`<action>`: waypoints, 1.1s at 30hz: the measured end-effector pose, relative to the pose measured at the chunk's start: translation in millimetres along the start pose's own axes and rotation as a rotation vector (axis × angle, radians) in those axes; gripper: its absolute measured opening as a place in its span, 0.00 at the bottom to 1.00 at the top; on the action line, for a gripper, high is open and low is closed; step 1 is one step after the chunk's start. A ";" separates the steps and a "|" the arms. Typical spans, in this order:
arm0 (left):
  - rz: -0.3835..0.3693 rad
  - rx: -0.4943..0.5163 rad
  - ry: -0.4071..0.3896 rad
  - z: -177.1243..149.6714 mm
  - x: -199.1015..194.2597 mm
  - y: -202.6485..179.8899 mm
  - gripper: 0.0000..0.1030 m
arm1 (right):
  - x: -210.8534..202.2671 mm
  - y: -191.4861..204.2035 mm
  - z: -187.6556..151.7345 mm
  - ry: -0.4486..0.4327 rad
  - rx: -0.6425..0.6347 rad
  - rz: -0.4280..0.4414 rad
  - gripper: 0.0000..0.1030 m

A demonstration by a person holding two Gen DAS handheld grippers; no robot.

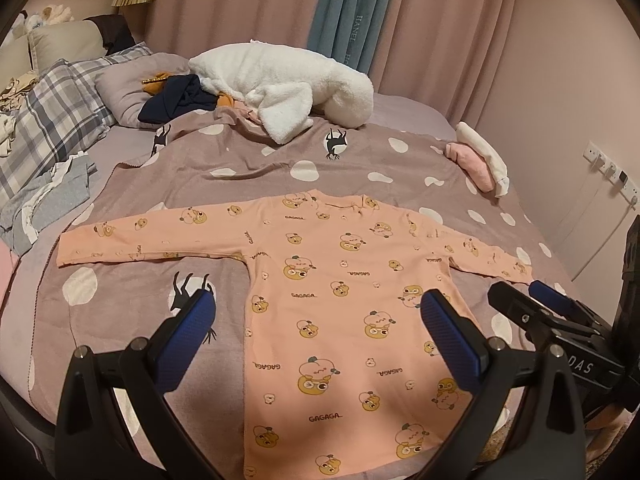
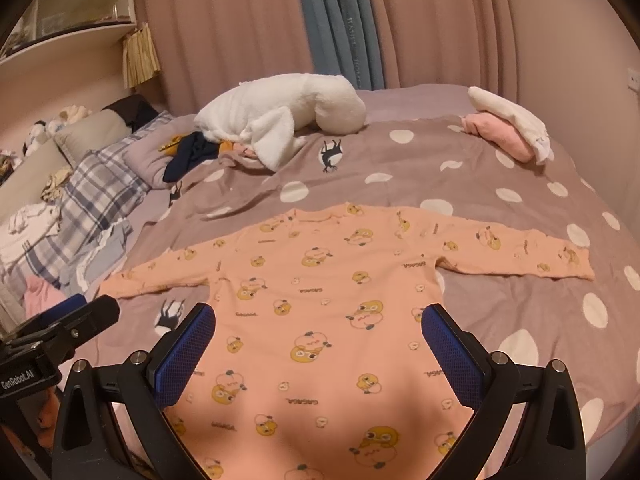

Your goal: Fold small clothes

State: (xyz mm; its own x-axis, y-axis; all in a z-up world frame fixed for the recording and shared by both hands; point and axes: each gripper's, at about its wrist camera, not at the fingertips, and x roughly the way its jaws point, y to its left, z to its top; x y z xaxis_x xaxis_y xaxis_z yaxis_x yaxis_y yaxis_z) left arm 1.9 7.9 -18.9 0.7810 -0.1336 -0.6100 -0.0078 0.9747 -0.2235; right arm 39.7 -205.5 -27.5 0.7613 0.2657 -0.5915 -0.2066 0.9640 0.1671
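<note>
from the left wrist view, your left gripper (image 1: pixel 316 328) has its jaws spread wide and holds nothing. the pink shirt (image 1: pixel 344 300) lies flat on the spotted blanket (image 1: pixel 248 168), hem toward you and collar away, so its long body axis runs straight out along your fingers. the sleeves stretch crosswise, one to each side of the shirt body. your left-hand pad sits over bare blanket just beside the shirt's left edge, while the other pad hangs over the body cloth. the left sleeve (image 1: pixel 152 242) lies ahead and off to the left of the shirt body, and this hand looks the nearer one to it. the right gripper (image 1: pixel 532 300) shows just past the shirt's right edge, near the right cuff.

from the right wrist view, the right gripper (image 2: pixel 318 334) is also wide open and empty, both pads hovering over the shirt (image 2: pixel 320 320) body, not clearly touching it. the right sleeve (image 2: pixel 520 252) reaches out to the right of the shirt body, ahead of the pads, with its cuff well out on the blanket (image 2: pixel 440 152). the left gripper (image 2: pixel 76 316) shows at the shirt's left side, over the left sleeve's end.

judging from this, no fold is made yet; each sleeve likely goes inward across the body first, each hand taking its own side.
</note>
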 end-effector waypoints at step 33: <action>-0.010 -0.008 0.015 -0.1 0.4 2.2 0.99 | -0.8 1.7 1.5 -0.002 -0.001 -0.006 0.97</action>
State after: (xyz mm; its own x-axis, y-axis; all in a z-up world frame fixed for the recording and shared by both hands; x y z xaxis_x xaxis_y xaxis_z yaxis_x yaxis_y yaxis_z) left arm 2.1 9.9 -19.7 0.7715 -0.1463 -0.6191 -0.0050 0.9718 -0.2359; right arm 39.7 -204.1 -25.6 0.7635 0.2603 -0.5911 -0.2030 0.9655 0.1630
